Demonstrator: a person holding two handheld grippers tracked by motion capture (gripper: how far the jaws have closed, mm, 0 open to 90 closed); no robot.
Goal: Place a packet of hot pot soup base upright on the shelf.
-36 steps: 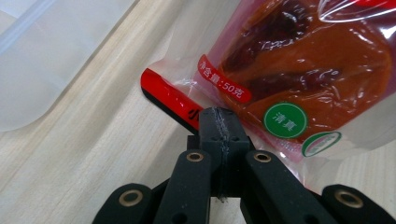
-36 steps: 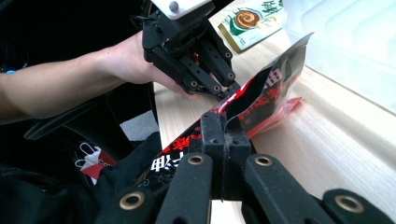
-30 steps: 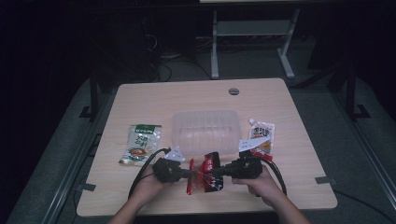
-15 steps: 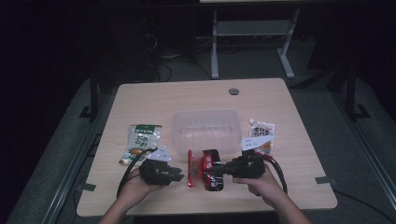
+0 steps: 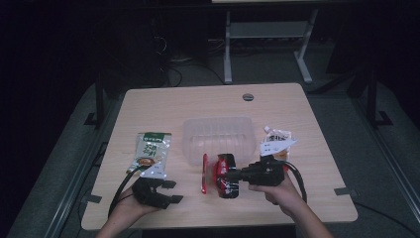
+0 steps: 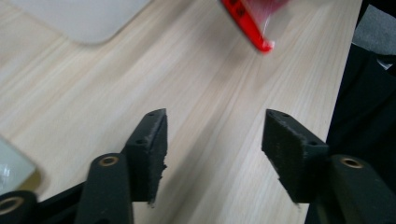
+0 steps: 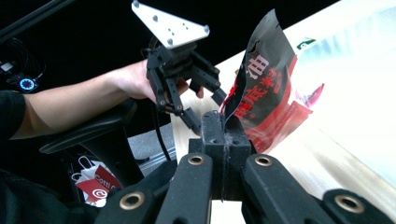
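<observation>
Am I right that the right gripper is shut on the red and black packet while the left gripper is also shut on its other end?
Not quite: the left gripper is open and holds nothing, as the left gripper view shows. The right gripper is indeed shut on the red and black packet.

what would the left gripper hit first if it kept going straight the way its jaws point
Probably the red packet strip. The left gripper is open over bare table, with the strip ahead, slightly right of centre; depth is unclear, so it might slide just past it.
</observation>
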